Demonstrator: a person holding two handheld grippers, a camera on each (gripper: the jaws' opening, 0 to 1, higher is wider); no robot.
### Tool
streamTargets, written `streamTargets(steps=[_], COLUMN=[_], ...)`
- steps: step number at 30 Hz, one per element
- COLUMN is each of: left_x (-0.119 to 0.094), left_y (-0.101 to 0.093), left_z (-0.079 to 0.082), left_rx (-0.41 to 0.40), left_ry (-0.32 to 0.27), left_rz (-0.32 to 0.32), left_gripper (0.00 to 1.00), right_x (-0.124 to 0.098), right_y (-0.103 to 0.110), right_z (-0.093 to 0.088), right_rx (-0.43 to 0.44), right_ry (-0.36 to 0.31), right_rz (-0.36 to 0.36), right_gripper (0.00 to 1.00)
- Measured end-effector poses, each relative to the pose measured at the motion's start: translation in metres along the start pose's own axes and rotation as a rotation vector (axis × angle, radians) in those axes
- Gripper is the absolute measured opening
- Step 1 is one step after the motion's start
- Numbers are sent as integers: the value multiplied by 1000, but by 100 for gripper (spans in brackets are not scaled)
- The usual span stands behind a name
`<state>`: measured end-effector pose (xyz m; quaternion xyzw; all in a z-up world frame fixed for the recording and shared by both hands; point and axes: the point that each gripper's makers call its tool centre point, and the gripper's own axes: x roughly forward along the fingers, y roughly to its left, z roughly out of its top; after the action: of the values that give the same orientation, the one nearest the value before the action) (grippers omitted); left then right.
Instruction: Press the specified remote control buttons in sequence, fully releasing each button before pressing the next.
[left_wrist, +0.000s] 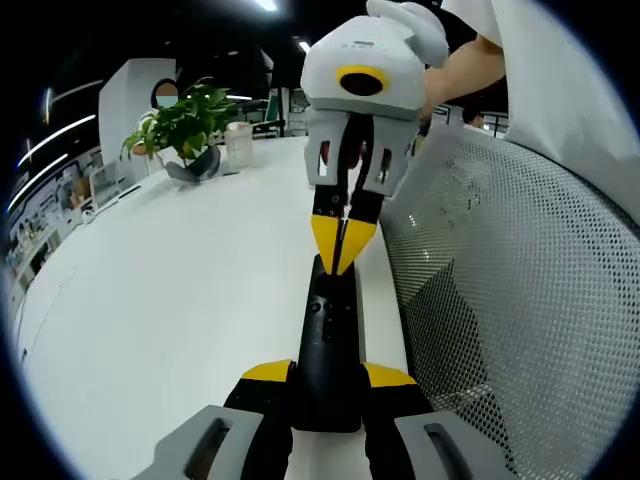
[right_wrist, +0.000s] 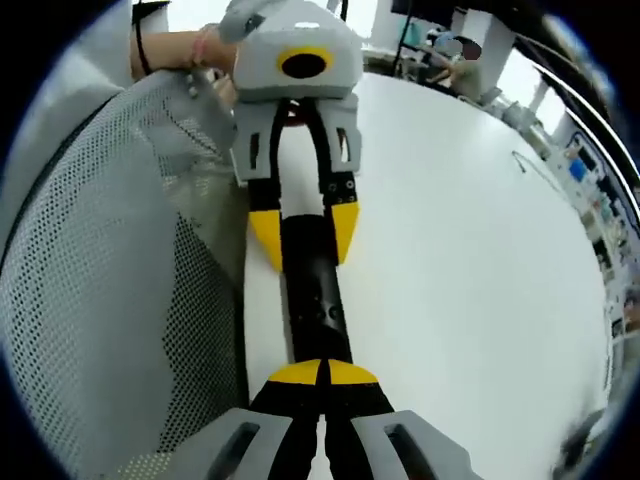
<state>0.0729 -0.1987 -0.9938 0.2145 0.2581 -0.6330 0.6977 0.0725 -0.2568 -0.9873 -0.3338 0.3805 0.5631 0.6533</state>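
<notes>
In the left gripper view, our left tongs (left_wrist: 325, 385) clamp the near end of the remote (left_wrist: 330, 340), which lies along the white table (left_wrist: 180, 320) toward twelve o'clock. The right tongs (left_wrist: 342, 245), tips together, touch its far end. It looks rigid, light and slick, so we judge a sideways clamp near one end safest.

In the right gripper view, the right tongs (right_wrist: 322, 375) meet closed over the remote (right_wrist: 315, 300), hiding the button beneath. The left tongs (right_wrist: 305, 235) straddle its twelve o'clock end. Button markings are unreadable.
</notes>
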Motion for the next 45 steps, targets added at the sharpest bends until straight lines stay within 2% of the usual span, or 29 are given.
streamTargets(steps=[5,13,19,30,34,37,41,45], left_x=[0,0,0,-1,-1,-1,-1,-1], left_y=[0,0,0,0,0,0,0,0], left_z=[0,0,-1,-1,-1,-1,-1,-1], left_rx=[1,0,1,0,1,1,0,0], left_ry=[0,-1,-1,-1,-1,0,-2,-2], left_rz=[0,0,0,-1,-1,0,1,1], left_gripper=[25,25,25,25,25,25,25,25], right_x=[-1,4,8,9,9,7,7,7], right_y=[-1,0,2,0,-1,-2,-2,-3], right_z=[0,9,13,14,14,16,18,18], right_rx=[54,61,-46,-69,7,121,214,235], right_ry=[-54,-89,-40,11,-48,-129,-180,-188], right_rz=[-10,-13,-16,-52,-52,-29,-15,-5], right_gripper=[0,0,0,0,0,0,0,0])
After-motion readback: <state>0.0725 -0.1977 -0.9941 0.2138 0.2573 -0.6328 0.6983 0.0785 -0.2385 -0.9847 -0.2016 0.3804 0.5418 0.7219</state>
